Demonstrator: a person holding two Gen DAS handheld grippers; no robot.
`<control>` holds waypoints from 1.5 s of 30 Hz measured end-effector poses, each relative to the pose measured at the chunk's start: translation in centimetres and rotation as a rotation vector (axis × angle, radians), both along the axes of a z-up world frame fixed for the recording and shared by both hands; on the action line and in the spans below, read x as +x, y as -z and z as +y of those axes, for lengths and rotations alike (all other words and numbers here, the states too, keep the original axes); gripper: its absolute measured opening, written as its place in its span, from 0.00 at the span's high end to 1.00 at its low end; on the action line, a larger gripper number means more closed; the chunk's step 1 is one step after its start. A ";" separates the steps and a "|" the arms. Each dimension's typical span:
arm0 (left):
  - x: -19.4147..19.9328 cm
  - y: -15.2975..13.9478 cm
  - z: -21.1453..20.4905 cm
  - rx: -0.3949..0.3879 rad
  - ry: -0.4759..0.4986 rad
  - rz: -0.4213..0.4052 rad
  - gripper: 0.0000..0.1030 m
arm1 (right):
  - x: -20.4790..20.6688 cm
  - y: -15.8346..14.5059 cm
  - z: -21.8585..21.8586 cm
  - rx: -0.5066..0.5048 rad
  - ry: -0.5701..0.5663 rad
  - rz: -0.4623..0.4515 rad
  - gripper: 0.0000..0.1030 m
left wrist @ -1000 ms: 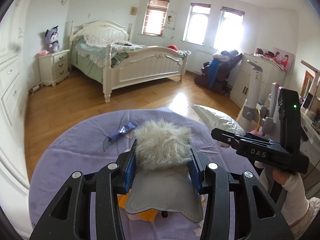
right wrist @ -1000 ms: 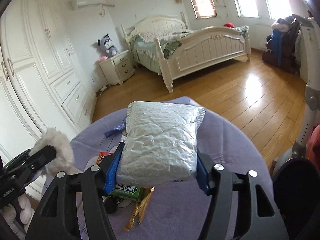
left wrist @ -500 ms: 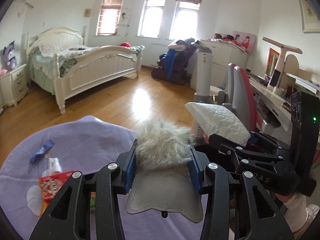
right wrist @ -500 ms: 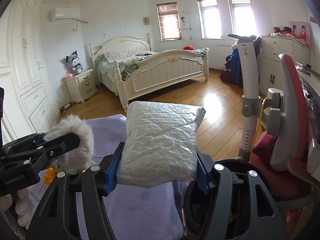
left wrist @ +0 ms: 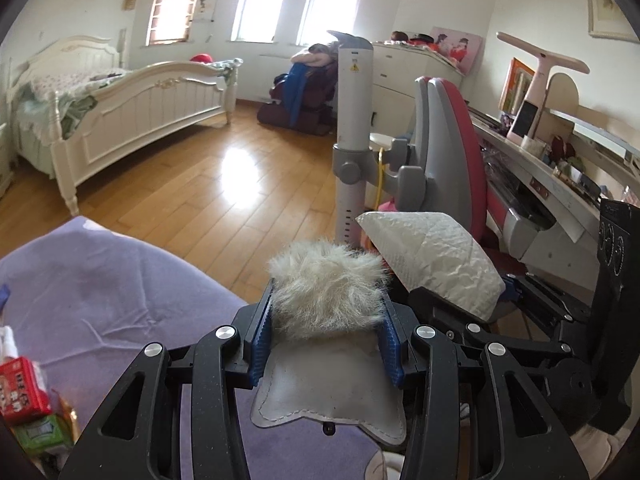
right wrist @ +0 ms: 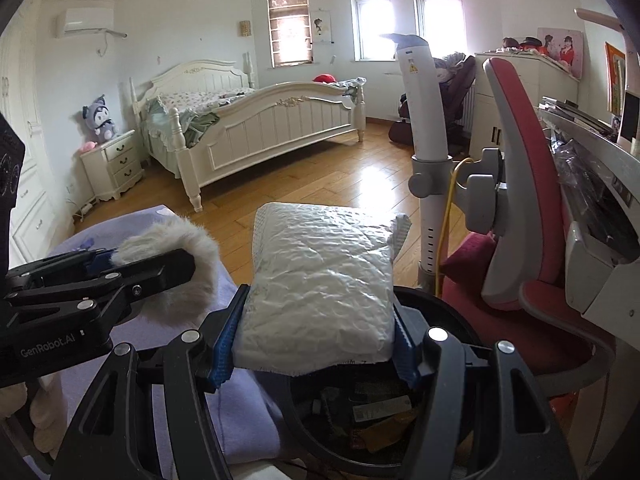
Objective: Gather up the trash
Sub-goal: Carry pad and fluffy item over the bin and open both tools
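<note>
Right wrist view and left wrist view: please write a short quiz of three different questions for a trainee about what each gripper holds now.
1. True or false: the right gripper is shut on the crinkled white plastic packet.
2. What does the left gripper hold? A) a red snack box B) a furry beige item with a grey leather-like base C) nothing
3. Fill in: below the packet, in the right wrist view, stands a round black ____ with rubbish inside.

Key: 1 true. 2 B, the furry beige item. 3 bin.
</note>
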State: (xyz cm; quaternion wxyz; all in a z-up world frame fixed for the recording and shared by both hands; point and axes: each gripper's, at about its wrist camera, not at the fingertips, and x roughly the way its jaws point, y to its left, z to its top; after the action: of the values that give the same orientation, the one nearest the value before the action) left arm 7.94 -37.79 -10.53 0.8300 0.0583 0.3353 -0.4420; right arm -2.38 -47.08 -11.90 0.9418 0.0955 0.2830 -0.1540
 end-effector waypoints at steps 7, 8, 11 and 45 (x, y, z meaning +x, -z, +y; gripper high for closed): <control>0.6 2.8 -4.2 0.057 0.028 0.021 0.57 | -0.1 2.4 -1.1 -0.081 0.069 0.077 0.40; 0.6 3.1 -4.5 0.066 0.027 0.022 0.57 | -0.2 2.8 -1.2 -0.089 0.075 0.085 0.40; 0.9 3.9 -6.0 0.087 0.035 0.028 0.57 | -0.3 3.7 -2.1 -0.097 0.098 0.109 0.40; 1.7 6.3 -11.4 0.197 0.107 0.054 0.52 | -0.8 6.1 -5.1 -0.072 0.160 0.190 0.31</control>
State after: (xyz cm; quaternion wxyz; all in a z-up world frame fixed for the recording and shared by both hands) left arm 9.61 -49.21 -16.84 0.7860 0.1456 0.3958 -0.4520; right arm -3.19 -52.20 -18.04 0.8984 0.0687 0.3566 -0.2470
